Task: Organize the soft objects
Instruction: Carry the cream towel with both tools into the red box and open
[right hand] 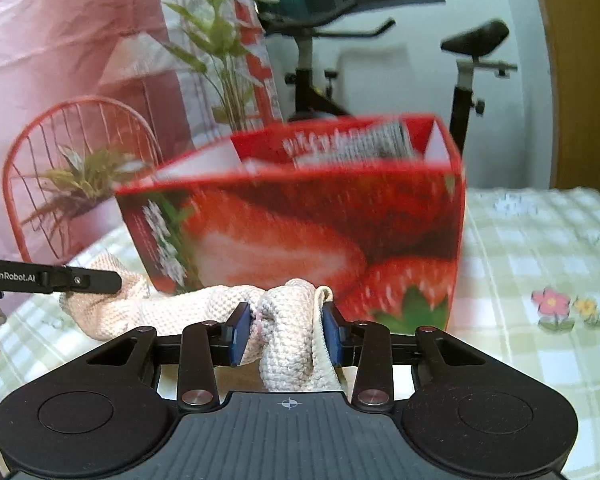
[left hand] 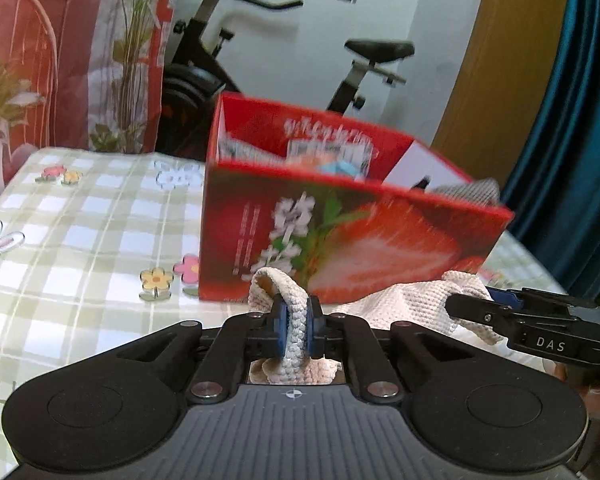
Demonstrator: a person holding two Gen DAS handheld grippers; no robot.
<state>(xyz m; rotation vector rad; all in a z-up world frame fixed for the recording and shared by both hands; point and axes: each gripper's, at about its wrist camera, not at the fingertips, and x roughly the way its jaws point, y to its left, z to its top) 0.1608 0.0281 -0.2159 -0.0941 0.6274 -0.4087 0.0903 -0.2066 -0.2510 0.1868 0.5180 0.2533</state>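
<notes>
A cream knitted cloth [left hand: 404, 300] hangs between my two grippers, just in front of a red strawberry-print box [left hand: 340, 216]. My left gripper [left hand: 297, 326] is shut on one end of the cloth. My right gripper [right hand: 287, 330] is shut on the bunched other end of the cloth [right hand: 288, 336]. The right gripper also shows at the right of the left wrist view [left hand: 500, 312], and the left gripper at the left of the right wrist view [right hand: 60, 280]. The box [right hand: 300, 232] is open on top and holds packets and a grey knitted item [left hand: 472, 192].
The box stands on a green-and-white checked tablecloth [left hand: 80, 220] with flower and rabbit decorations. A red wire chair [right hand: 80, 160] and potted plants [right hand: 84, 176] are at the left. An exercise bike [left hand: 260, 60] stands behind the table.
</notes>
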